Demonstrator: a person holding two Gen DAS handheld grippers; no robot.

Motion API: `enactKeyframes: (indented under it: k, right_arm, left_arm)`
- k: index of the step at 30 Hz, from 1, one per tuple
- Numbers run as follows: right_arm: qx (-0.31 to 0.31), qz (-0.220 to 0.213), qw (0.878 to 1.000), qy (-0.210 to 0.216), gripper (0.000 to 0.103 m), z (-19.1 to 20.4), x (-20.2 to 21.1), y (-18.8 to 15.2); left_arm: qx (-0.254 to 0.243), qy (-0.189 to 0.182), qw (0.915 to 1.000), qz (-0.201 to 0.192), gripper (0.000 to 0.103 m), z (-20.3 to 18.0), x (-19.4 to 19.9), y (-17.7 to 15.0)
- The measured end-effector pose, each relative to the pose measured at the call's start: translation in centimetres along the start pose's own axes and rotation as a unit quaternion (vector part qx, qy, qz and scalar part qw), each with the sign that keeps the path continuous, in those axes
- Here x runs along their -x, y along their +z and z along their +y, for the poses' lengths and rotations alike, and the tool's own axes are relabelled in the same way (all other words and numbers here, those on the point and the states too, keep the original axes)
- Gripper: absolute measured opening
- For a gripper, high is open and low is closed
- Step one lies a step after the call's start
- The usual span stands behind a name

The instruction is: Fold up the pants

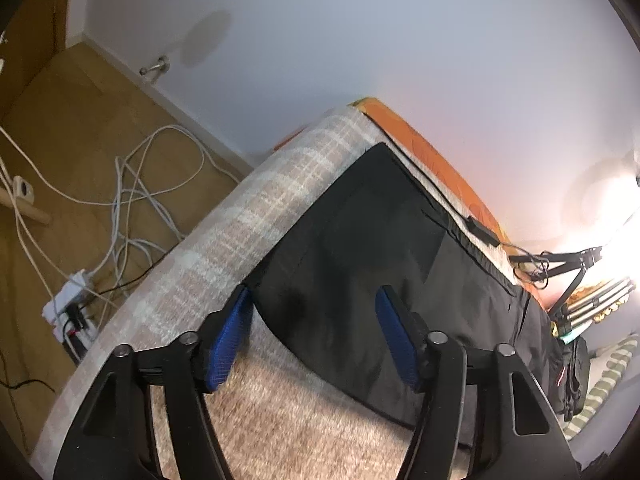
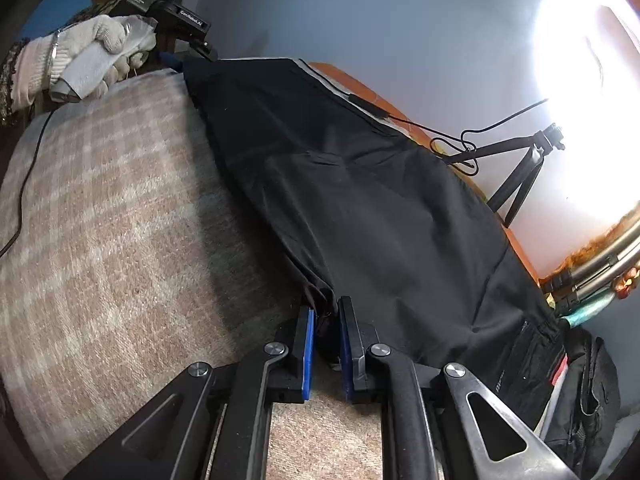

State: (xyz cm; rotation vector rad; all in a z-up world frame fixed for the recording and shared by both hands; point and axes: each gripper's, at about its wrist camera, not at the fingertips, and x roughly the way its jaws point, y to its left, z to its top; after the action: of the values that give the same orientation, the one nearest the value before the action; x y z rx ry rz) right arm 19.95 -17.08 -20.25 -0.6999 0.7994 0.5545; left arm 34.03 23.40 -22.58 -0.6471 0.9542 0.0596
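The black pants (image 2: 360, 200) are lying spread across the checked blanket (image 2: 120, 220) of a bed, filling the middle of both views and running toward the orange edge (image 1: 432, 152) at the upper right. In the right wrist view the right tool (image 2: 326, 344) is clenching a bunched fold of the pants' near edge at bottom centre. In the left wrist view the left tool (image 1: 316, 332) is standing released, its blue pads (image 1: 230, 344) straddling a corner of the pants, while a gloved hand (image 2: 92, 60) is holding it at upper left of the right wrist view.
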Motion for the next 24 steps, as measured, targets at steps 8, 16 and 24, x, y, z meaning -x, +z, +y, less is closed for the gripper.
enactKeyframes:
  k: [8, 16, 24]
  right_arm:
    - [-0.005, 0.002, 1.000, 0.003, 0.009, 0.3, -0.3, -0.2]
    - [-0.012, 0.002, 1.000, 0.006, 0.009, -0.2, -1.0, 0.0]
    - [-0.036, 0.005, 0.999, 0.023, 0.010, -0.9, -1.4, 0.1]
  left_arm:
    - [0.013, -0.014, 0.9998, 0.003, 0.011, 0.7, -0.2, 0.6]
    - [-0.035, -0.023, 0.9989, -0.023, 0.007, -1.7, 1.2, 0.7]
    - [-0.141, -0.039, 0.9889, -0.029, 0.006, -6.4, 1.9, -1.4]
